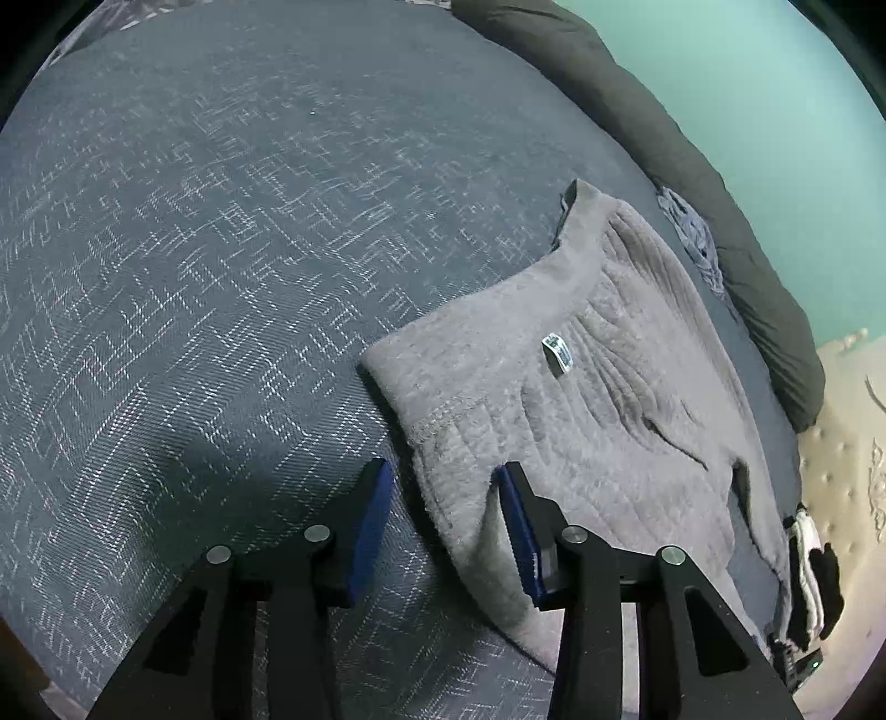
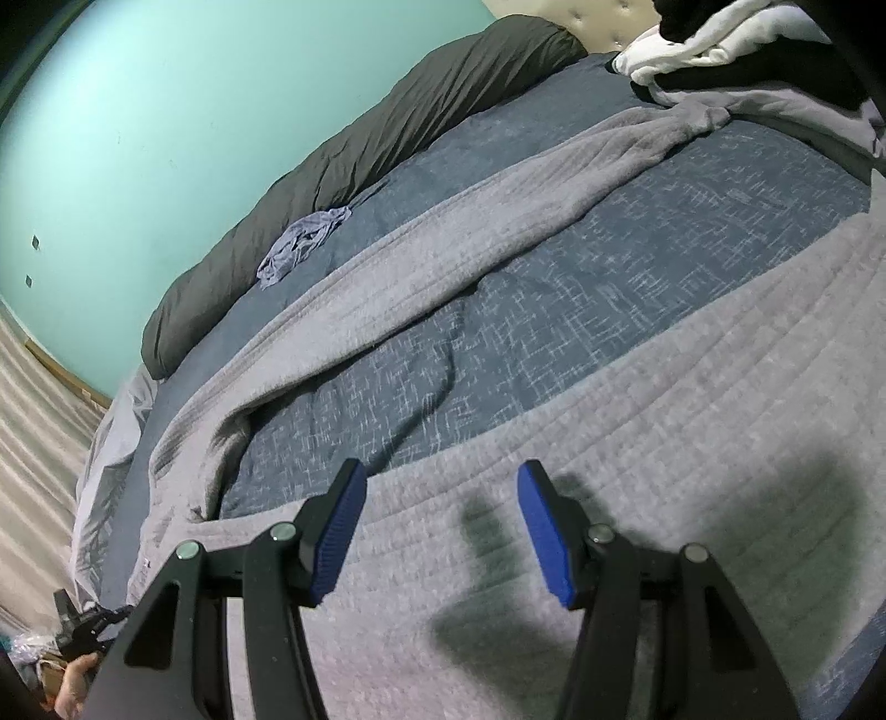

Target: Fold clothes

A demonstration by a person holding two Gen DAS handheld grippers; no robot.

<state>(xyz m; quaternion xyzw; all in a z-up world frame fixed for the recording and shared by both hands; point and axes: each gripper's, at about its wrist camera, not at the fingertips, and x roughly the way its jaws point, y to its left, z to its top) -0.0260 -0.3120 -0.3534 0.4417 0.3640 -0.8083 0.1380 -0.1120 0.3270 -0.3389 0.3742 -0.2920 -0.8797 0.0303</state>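
Note:
Grey fleece trousers (image 1: 581, 387) lie flat on the blue patterned bed cover (image 1: 221, 249), with a small label (image 1: 556, 354) near the waistband. My left gripper (image 1: 443, 471) hovers open over the trousers' near left edge. That edge runs between the jaws, and the pads do not press on it. In the right wrist view the two legs spread apart, the near leg (image 2: 609, 443) under my right gripper (image 2: 440, 471) and the far leg (image 2: 443, 238) beyond a strip of bed cover. The right gripper is open above the cloth and holds nothing.
A rolled dark grey duvet (image 2: 387, 127) lines the far side of the bed against a teal wall. A small crumpled pale blue cloth (image 2: 304, 238) lies beside it. Black and white clothes (image 2: 720, 39) are piled by the padded headboard. A hand (image 2: 72, 681) shows at the lower left.

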